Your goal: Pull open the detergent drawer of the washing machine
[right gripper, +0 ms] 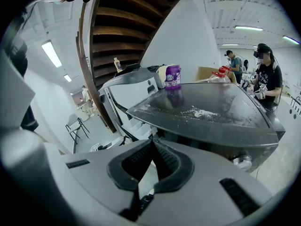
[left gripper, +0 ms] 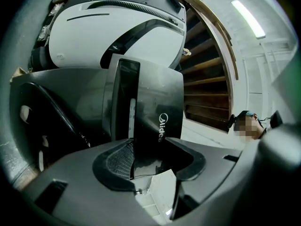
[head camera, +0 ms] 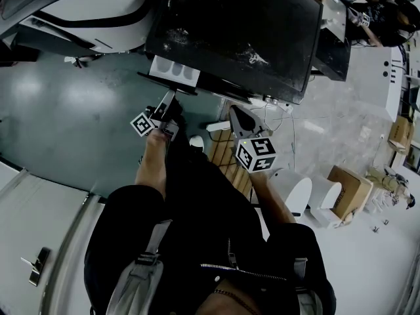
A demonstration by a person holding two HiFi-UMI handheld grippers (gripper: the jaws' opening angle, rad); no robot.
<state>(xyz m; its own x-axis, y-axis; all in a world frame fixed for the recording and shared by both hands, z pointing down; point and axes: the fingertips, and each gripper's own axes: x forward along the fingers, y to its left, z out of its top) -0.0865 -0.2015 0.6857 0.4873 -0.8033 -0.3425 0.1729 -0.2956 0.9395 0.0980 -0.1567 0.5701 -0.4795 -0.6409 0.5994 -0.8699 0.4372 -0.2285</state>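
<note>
The left gripper (left gripper: 150,150) grasps the glossy black plastic drawer front (left gripper: 151,108) of the dark washing machine (head camera: 230,31). The right gripper (right gripper: 151,150) is clenched on nothing. A crooked pull may jam the drawer.

The detergent drawer (head camera: 174,71) is sticking out from the front of the dark-topped washing machine (head camera: 230,25), partway open, its white compartments showing behind its dark front panel.
</note>
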